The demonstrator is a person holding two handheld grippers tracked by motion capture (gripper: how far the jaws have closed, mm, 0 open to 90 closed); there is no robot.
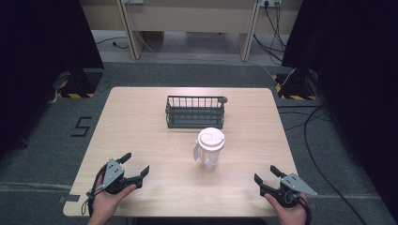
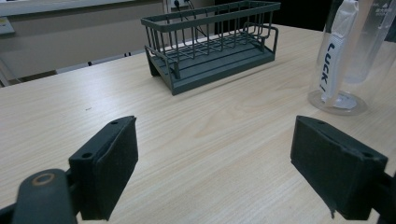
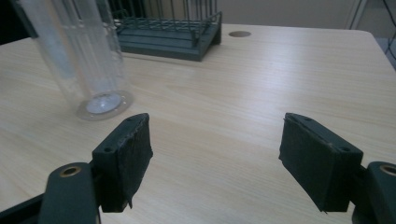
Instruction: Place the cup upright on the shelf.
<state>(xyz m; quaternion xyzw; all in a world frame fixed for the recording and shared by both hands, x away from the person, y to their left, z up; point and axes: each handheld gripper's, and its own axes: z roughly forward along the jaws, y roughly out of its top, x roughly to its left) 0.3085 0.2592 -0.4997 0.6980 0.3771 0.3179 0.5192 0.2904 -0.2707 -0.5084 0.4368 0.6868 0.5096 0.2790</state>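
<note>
Cup [image 1: 210, 148]: clear, white lid on, upright mid-surface, just in front of the rack [image 1: 195, 112] and apart from it.
Rack: dark wire, holds nothing visible.
Left claw [image 1: 133, 165]: spread wide, holding nothing, near the front edge of the surface [image 1: 141, 126].
Right claw [image 1: 265, 174]: likewise spread (well short of the cup).
Progress: judged not begun; the grasp and any move remain.

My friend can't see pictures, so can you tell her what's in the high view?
A clear plastic bottle with a white lid stands upright in the middle of a light wooden table, just in front of an empty dark wire basket. At the near edge, a person's hands hold the left gripper and the right gripper, both open and apart from the bottle.
</note>
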